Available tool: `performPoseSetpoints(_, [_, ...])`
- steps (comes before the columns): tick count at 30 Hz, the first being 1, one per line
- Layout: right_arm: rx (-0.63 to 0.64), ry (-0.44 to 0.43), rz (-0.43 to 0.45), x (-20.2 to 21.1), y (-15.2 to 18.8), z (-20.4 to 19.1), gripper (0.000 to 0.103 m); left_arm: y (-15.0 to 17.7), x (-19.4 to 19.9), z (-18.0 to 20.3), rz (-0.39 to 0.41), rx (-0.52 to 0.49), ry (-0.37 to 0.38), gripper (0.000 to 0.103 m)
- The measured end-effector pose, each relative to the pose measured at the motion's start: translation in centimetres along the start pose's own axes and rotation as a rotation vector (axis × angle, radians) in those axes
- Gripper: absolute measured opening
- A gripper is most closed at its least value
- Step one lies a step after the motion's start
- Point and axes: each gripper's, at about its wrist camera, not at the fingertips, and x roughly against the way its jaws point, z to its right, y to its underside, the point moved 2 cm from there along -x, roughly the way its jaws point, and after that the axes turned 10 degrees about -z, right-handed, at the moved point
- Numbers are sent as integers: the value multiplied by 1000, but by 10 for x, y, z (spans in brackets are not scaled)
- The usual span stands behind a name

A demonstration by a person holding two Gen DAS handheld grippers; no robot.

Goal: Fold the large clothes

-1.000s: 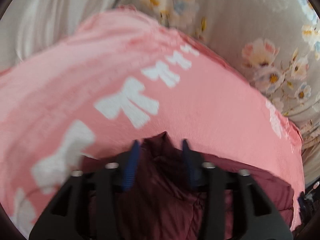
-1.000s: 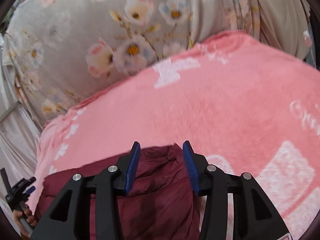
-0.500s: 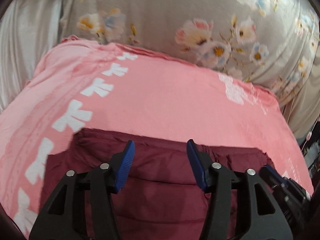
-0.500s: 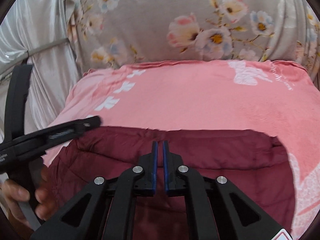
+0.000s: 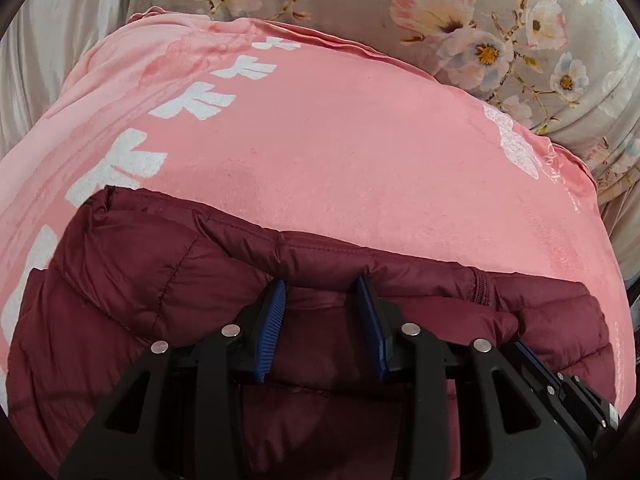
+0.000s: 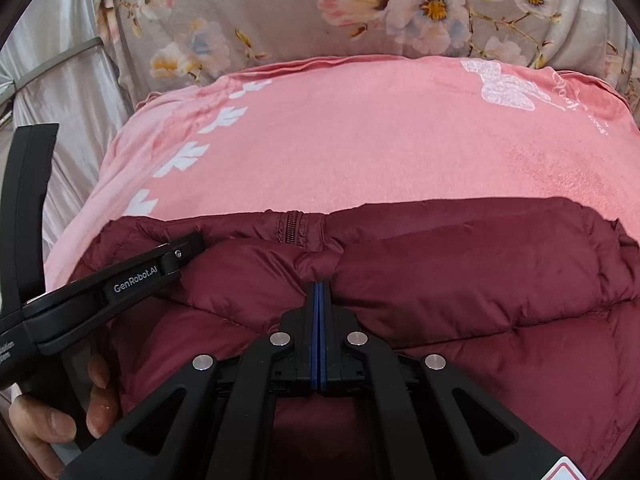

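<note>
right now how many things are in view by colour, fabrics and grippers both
Maroon: 1, the puffer jacket
Pink: 1, the blanket under it
Grey floral: 1, the sheet behind
Black with blue pads: 2, the left gripper, jaws apart over the jacket's folded edge, and the right gripper, shut on a pinch of jacket
Total: 5

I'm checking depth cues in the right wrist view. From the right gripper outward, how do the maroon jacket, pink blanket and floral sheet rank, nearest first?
From the right gripper:
1. Maroon jacket, its fold pinched at the fingertips.
2. Pink blanket, under and beyond the jacket.
3. Floral sheet, at the top, past the blanket's far edge.
</note>
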Motion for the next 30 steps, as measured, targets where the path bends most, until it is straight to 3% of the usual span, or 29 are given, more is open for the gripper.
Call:
performPoseSetpoints(11, [10,9,-61,-22,1,1,0,6,-10,2,31,-16,-27,36])
performPoseSetpoints(15, [-23,-45,-34,-6,1,8,0,4,-3,-10,28,32,43,36])
performPoseSetpoints(16, [-32,-56,-3,10,6,8,8,5,7,-20,24,68,66,36])
performPoseSetpoints(18, [-25,-108,58,44,20,4,11,9,37,-45,52,132,91,41])
performPoseSetpoints(19, [-11,-115,70,54,26,1,11,12,56,-61,78,156,88,47])
performPoseSetpoints(20, [16,-113,85,69,38,-5,11,14,71,-74,96,168,79,62])
performPoseSetpoints(21, [33,-111,91,77,46,-8,11,19,87,-92,118,183,62,72])
performPoseSetpoints(24, [53,-150,73,92,75,-18,11,40,112,-143,116,239,8,74])
performPoseSetpoints(26, [63,-169,64,96,89,-27,11,57,111,-176,53,302,10,74])
performPoseSetpoints(30, [113,-166,27,88,110,-48,11,97,97,-212,-40,419,106,74])
